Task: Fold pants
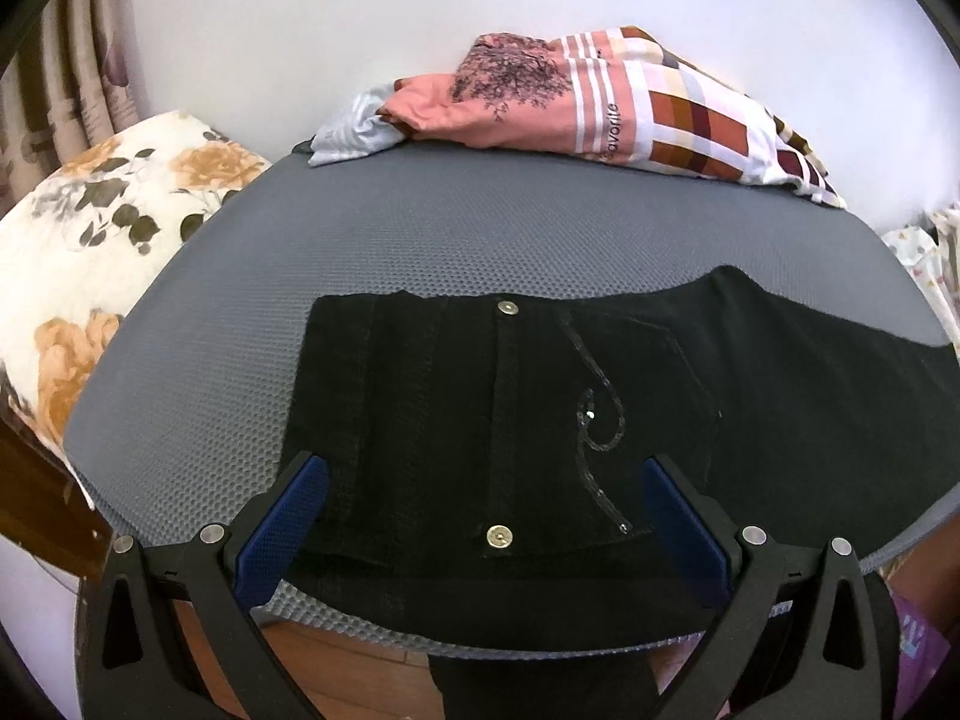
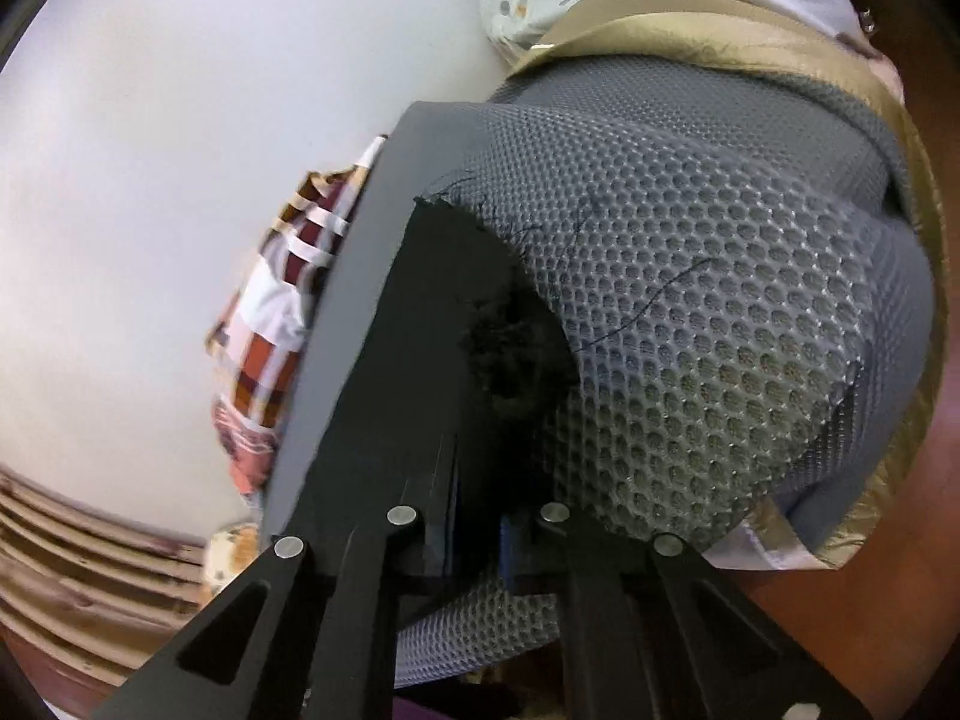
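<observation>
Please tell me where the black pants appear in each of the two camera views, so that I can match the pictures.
Left wrist view: black pants lie flat across the lower middle, waist end between the open fingers.
Right wrist view: black pants, frayed hem end, run up the middle from the closed gripper.
Shared landmark: the gray mesh mat under them.

White wall (image 1: pixel 360 12), striped curtain (image 1: pixel 78 60), wooden floor (image 1: pixel 336 660)
</observation>
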A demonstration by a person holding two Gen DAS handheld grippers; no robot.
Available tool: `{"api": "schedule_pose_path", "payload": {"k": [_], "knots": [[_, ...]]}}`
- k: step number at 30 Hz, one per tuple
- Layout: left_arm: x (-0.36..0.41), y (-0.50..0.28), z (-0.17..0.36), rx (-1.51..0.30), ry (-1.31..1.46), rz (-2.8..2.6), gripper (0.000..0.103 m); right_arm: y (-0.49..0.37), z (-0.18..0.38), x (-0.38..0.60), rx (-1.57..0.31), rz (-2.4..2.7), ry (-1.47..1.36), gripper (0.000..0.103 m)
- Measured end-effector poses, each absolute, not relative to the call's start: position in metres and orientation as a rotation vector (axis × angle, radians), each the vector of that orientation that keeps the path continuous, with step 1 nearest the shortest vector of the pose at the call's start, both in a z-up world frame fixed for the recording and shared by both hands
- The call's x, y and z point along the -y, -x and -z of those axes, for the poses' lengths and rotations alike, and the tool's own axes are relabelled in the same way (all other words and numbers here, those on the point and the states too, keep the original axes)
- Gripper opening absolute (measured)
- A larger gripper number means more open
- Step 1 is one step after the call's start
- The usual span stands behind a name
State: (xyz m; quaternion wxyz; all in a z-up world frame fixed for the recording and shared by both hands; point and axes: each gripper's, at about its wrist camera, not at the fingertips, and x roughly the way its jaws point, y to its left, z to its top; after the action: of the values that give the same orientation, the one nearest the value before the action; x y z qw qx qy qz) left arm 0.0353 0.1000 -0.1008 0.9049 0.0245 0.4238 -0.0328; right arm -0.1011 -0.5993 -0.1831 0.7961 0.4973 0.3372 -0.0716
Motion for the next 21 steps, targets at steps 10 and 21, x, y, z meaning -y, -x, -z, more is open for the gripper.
{"api": "schedule_pose_path", "payload": {"k": [10,21], "knots": [[-0.121,-0.031,0.078,-0.84,0.02,0.051,0.103,0.01,0.093,0.47,-0.728,-0.143,-0.802,0.01],[-0.106,-0.03,0.09,-0.888,-0.016,0.105,0.103,-0.045,0.136,0.306,-0.955,-0.413,-0.669,0.01]]}}
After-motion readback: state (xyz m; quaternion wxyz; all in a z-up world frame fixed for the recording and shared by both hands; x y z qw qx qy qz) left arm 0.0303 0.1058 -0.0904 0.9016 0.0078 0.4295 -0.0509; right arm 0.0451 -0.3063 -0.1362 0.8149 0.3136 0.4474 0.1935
